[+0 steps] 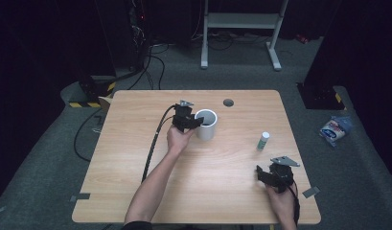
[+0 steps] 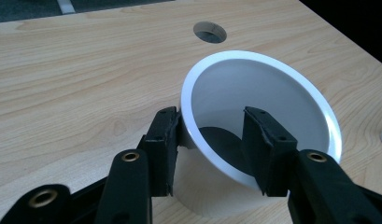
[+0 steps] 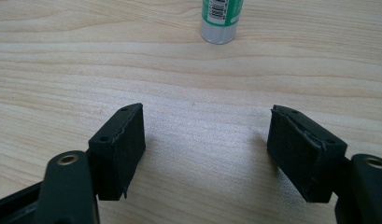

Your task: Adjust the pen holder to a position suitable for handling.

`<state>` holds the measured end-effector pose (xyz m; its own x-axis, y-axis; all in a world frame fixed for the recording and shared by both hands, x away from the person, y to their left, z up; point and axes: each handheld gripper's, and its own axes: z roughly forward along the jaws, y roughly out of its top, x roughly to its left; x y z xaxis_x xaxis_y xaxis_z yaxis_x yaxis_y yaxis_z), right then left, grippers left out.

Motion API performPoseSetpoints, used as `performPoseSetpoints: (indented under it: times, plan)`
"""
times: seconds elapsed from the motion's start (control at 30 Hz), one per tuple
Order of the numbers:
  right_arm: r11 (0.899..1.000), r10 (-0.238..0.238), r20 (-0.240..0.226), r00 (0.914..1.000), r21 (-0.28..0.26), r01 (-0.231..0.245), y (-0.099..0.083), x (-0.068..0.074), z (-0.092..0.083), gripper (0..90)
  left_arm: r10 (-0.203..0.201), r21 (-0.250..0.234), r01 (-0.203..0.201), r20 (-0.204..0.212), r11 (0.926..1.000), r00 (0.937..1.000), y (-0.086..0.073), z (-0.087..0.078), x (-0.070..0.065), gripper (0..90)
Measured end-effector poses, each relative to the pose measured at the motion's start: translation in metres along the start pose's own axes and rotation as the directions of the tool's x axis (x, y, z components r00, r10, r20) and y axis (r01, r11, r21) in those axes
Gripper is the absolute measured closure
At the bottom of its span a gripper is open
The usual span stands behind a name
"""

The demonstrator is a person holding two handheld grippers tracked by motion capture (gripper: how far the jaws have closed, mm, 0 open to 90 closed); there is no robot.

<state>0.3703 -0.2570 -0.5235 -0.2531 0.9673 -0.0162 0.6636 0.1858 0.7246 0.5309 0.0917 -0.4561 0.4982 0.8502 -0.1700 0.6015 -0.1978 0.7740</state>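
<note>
A white cup point(image 1: 206, 124) stands upright near the middle of the wooden table point(image 1: 136, 158). My left gripper point(image 1: 197, 122) reaches it from the left and straddles its near rim. In the left gripper view one pad lies against the outside of the cup point(image 2: 272, 65) and the other stands inside it, so the left gripper point(image 2: 209, 111) has the wall between its jaws with a wide gap left. My right gripper point(image 1: 259, 173) rests open near the front right edge. Beyond its open jaws point(image 3: 207, 112) stands a small green-labelled tube point(image 3: 220, 21), upright on the table point(image 1: 263, 140).
A round cable hole point(image 1: 228, 102) lies in the table just behind the cup. The left gripper's black cable point(image 1: 153, 143) trails across the table's left half. On the floor to the right lies a plastic bag point(image 1: 335, 129); a white stand point(image 1: 241, 21) is behind the table.
</note>
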Motion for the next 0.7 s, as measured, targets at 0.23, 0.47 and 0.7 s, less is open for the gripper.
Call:
performPoseSetpoints:
  times: [0.23, 0.47, 0.7]
  plan:
    - [1.000, -0.001, 0.001, 1.0000, -0.001, 0.001, 0.000, 0.000, 0.000, 27.7, 0.014, 0.009, -0.014, 0.003, 0.9999, 0.9999, -0.003, -0.006, 0.001, 57.6]
    - [1.000, -0.001, 0.001, 1.0000, 0.000, 0.001, 0.000, 0.000, 0.000, 27.7, 0.040, 0.006, -0.040, 0.010, 0.9992, 0.9991, -0.010, -0.015, 0.001, 57.7]
    - [1.000, 0.000, 0.001, 1.0000, 0.000, 0.000, 0.000, 0.000, 0.000, 27.7, 0.034, 0.011, -0.034, 0.022, 0.9994, 0.9992, -0.016, -0.023, 0.004, 58.8]
